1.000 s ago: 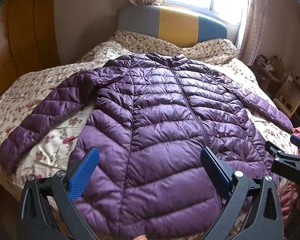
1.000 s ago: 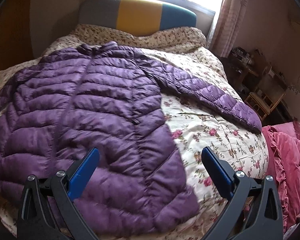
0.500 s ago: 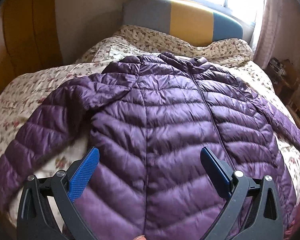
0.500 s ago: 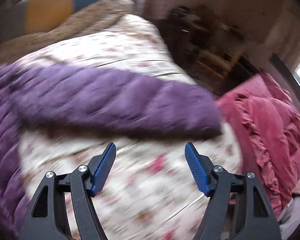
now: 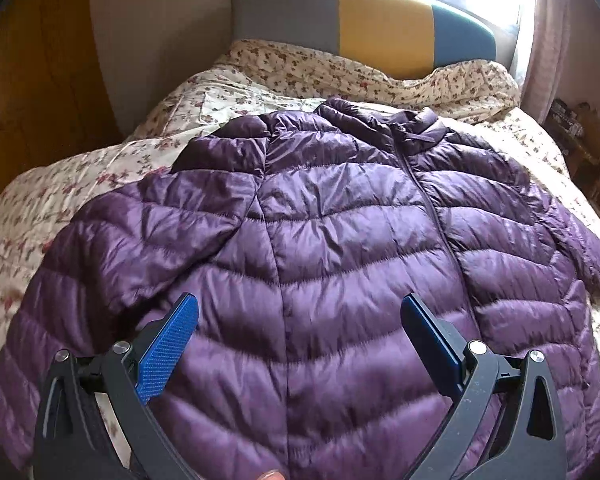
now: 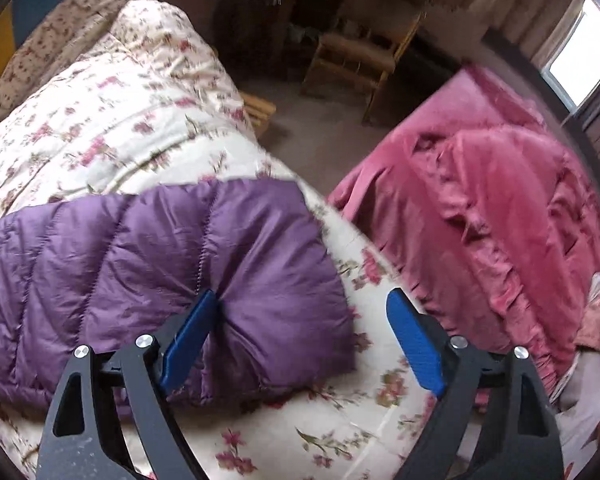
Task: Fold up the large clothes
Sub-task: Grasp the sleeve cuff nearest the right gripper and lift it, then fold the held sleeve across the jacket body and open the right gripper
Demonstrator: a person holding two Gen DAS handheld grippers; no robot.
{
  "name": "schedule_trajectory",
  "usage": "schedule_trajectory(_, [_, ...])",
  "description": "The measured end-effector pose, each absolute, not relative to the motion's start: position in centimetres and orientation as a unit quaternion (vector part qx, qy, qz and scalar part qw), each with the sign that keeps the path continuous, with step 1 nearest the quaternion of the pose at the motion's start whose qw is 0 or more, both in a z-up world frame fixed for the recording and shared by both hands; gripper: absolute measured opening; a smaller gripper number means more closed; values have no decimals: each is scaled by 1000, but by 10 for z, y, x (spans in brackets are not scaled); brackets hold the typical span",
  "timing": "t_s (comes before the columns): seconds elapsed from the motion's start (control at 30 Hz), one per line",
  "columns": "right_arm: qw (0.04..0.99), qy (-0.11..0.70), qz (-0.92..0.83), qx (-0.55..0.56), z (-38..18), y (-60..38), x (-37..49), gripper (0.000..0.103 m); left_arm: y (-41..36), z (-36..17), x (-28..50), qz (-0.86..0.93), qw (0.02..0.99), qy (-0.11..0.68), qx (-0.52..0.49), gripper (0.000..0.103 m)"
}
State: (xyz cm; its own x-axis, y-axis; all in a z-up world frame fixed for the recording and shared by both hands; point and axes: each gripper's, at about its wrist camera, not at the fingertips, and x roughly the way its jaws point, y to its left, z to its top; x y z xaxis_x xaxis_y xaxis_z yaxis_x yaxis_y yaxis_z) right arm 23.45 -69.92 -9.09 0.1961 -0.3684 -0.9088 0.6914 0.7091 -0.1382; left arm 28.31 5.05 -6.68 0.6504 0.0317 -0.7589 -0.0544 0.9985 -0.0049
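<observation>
A purple quilted puffer jacket (image 5: 340, 220) lies front up and zipped on the bed, collar toward the headboard, sleeves spread. My left gripper (image 5: 300, 304) hovers open over the jacket's left chest panel, beside the left sleeve (image 5: 80, 280), with nothing gripped. In the right wrist view the right sleeve (image 6: 140, 248) runs in from the left and ends at its cuff. My right gripper (image 6: 302, 296) straddles that cuff with its jaws opening. Its left fingertip (image 6: 204, 308) dents the sleeve fabric, and its right fingertip (image 6: 404, 320) stands over the quilt, clear of the sleeve.
A floral quilt (image 6: 120, 112) covers the bed, with a grey, yellow and blue headboard (image 5: 380, 28) behind. A pink blanket (image 6: 480, 208) is heaped just right of the bed's edge. Beyond it stand a wooden chair (image 6: 356, 52) and cluttered shelves. A wooden wardrobe (image 5: 32, 80) flanks the left.
My left gripper slid left and closer over the jacket. My right gripper swung right from the jacket's hem to the right sleeve's cuff and rolled, its jaws narrowing and then widening.
</observation>
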Motion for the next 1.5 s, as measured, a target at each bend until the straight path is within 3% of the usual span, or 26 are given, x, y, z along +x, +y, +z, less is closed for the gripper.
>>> schedule_trajectory(0.07, [756,529,-344,176,-97,-701,234,84,52,-70,294,29,908,417,-5,100])
schedule_trajectory(0.13, [762,520,-328,205,-97,-702,232,74,57,-74,304,39,907,420,-1,100])
schedule_trajectory(0.23, [771,519,-308,205,-91,-692,237,45,64,-82,314,47,902,429,-5,100])
schedule_trajectory(0.3, [773,524,-299,195,-87,-683,246,14,68,-88,319,50,900,434,-7,100])
schedule_trajectory(0.37, [778,522,-306,172,-79,-670,256,10,71,-93,321,51,897,439,-8,100])
schedule_trajectory(0.9, [873,455,-173,23,8,-476,347,8,80,-106,322,34,891,450,-45,100])
schedule_trajectory(1.5, [886,451,-1,-110,-31,-247,380,7,93,-100,311,10,897,434,-82,100])
